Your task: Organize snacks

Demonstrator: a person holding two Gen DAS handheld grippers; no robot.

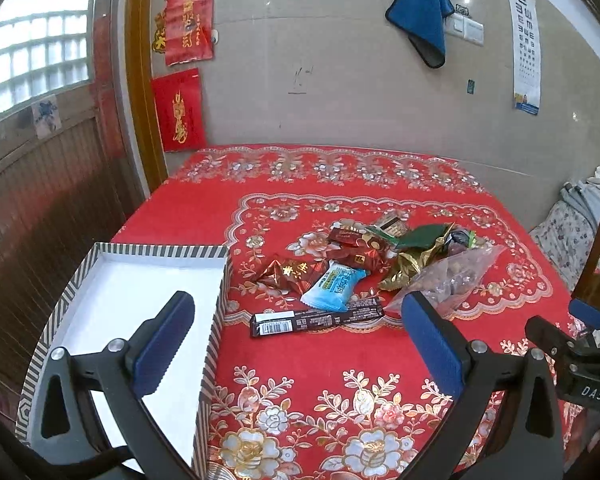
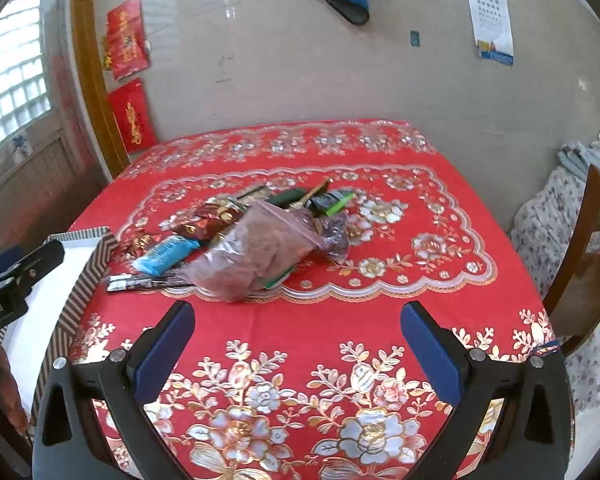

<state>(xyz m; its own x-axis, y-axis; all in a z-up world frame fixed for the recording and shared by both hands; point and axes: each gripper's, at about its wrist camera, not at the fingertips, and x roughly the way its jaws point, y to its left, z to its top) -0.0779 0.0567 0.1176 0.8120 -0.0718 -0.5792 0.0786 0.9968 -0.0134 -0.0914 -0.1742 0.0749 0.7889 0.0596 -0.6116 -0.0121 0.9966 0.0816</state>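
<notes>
Snack pile (image 1: 376, 264) sits mid-table, just right of striped-rim box (image 1: 156, 251) at left edge. Wrappers light, crinkly, slippery; dark bar (image 1: 316, 320) nearest you, stiff, take it across middle. Clear zip bag (image 2: 260, 256) floppy; pinch near seal. Left gripper (image 1: 296, 344) wide open, empty. Right gripper (image 2: 296, 354) wide open, empty.

Two low wrist views, shared snack pile (image 1: 380, 264)

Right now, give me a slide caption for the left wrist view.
Open left gripper hovers over an empty striped box, snack pile heaped on the red tablecloth beside it.
</notes>
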